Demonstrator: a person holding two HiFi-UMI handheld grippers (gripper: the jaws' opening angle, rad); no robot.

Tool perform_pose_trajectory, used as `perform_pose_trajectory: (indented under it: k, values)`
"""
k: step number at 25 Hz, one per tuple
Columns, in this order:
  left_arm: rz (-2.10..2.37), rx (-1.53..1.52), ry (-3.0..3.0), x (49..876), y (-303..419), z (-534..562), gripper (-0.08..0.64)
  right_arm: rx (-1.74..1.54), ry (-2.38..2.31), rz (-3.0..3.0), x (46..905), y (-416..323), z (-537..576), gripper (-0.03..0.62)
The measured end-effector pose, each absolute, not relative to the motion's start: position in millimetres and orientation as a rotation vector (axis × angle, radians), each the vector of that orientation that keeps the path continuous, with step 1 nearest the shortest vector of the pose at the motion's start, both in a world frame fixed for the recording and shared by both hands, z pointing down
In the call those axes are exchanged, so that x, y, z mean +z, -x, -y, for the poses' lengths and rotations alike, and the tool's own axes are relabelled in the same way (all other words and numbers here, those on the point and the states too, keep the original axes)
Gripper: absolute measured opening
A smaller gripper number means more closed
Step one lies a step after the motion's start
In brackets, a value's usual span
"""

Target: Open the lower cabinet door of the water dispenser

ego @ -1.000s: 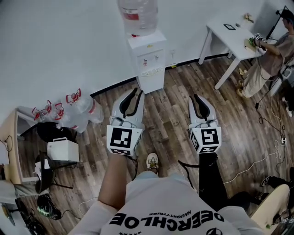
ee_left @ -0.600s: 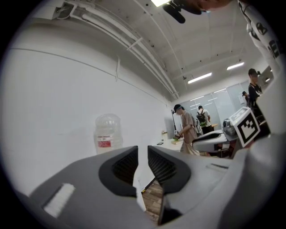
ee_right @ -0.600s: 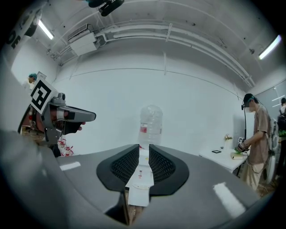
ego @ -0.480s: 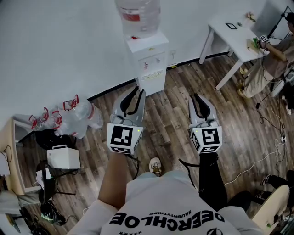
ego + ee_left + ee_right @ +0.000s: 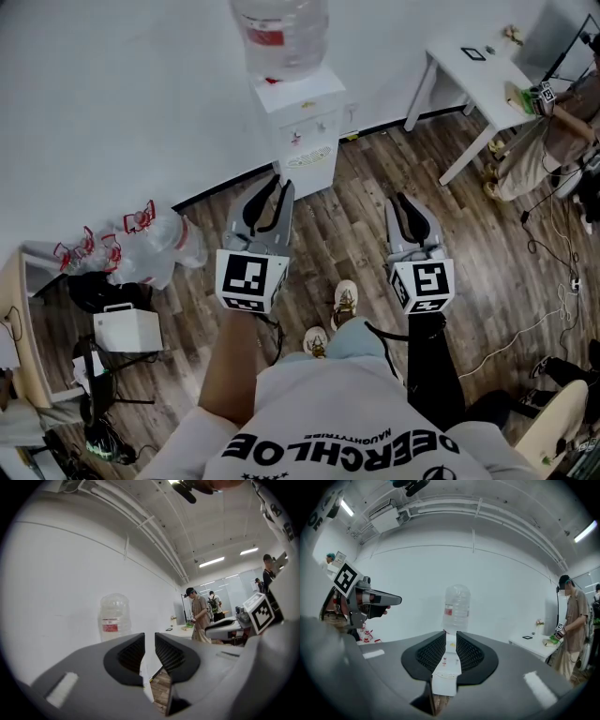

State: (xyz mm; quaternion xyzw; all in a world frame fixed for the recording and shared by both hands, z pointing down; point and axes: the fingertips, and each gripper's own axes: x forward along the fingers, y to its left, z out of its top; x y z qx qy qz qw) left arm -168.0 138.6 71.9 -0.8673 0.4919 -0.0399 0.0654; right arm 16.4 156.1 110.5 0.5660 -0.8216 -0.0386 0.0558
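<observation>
Lineup before water dispenser (image 5: 302,117): left gripper (image 5: 277,186) and right gripper (image 5: 399,199) level, narrowly parted, empty, aimed for lower cabinet door (image 5: 310,172).

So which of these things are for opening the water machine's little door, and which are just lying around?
For the job:
water dispenser
lower door
left gripper
right gripper

Just lying about:
empty bottles
white box
white table

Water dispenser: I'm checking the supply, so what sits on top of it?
A clear bottle with a red label stands on the water dispenser. Its mouth is hidden inside the top; water level unclear.
</observation>
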Motion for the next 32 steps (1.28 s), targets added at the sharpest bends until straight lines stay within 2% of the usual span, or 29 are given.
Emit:
perform_pose_trajectory:
  k: [11,22,32]
  values:
    - [-1.513,-0.147,2.578,82.7,154.3,-40.4,0.069,-0.118,-1.695,2.557,120.4,-30.0,-50.7,0.049]
    - [-1.500,-0.115,2.545,57.0,103.6,92.2,0.069,-0.156,-1.599,2.650,97.8,-54.3,104.1,0.049]
    - [-1.594,-0.151,2.507,66.4,107.9,181.8,0.069,-0.089,-1.496,2.723,104.0,-44.7,211.5,0.051]
